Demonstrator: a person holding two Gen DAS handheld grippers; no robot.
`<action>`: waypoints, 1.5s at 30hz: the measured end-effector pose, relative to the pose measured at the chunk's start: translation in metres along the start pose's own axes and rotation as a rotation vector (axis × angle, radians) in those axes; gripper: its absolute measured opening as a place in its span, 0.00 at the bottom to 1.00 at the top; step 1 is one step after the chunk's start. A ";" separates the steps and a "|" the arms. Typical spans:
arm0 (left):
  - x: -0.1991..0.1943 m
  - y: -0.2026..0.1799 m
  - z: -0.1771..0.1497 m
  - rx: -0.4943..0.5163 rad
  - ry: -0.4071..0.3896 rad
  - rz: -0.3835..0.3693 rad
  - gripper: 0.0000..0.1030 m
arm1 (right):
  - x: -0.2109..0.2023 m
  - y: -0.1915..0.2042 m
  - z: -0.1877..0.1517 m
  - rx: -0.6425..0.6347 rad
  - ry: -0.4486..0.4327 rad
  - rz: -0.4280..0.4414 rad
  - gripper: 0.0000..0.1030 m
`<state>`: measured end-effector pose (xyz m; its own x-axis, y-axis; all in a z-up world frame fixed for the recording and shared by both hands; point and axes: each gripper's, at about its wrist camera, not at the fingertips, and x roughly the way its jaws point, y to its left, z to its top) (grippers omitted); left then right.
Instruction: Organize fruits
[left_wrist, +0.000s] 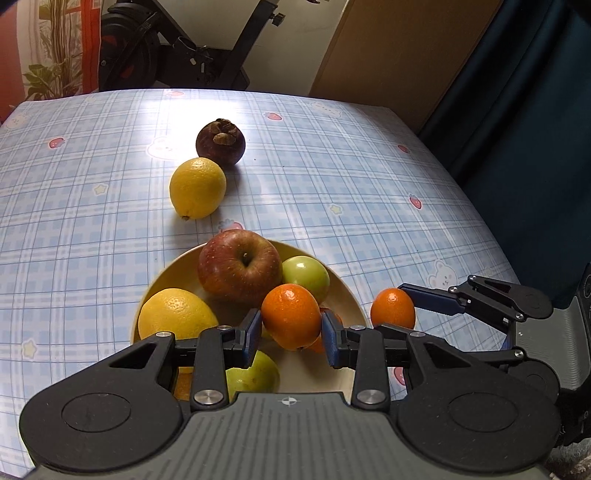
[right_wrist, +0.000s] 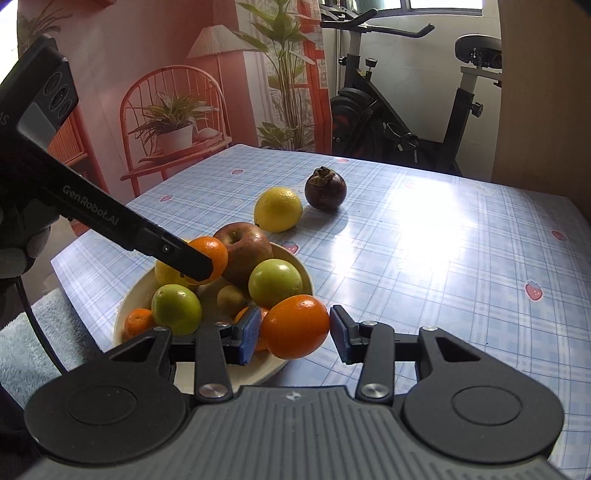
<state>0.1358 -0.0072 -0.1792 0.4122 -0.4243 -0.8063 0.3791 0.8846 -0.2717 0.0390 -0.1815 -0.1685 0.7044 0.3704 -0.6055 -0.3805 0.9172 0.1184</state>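
My left tongs are clenching a small round orange mandarin above the cream plate; my right tongs are gripping another orange mandarin beside the plate's rim on the checked bench.

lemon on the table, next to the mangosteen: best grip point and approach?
Take the lemon across its short middle, fingers on the two long flanks, coming from above. It lies on its side, nipple end toward the plate, so the ends taper and would slip. Keep the fingers off the far side, where the mangosteen sits close.
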 end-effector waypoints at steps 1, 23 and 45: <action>0.001 0.002 -0.001 -0.002 0.004 0.005 0.36 | 0.002 0.004 0.000 -0.005 0.008 0.006 0.43; 0.005 0.010 -0.002 0.002 -0.035 0.061 0.36 | 0.021 0.019 -0.005 -0.014 0.087 0.037 0.43; -0.041 0.033 0.056 -0.040 -0.252 0.178 0.36 | 0.025 -0.023 0.060 0.008 -0.030 -0.036 0.43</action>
<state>0.1782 0.0281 -0.1256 0.6633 -0.2926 -0.6888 0.2517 0.9540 -0.1628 0.1013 -0.1844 -0.1394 0.7349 0.3414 -0.5860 -0.3501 0.9310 0.1033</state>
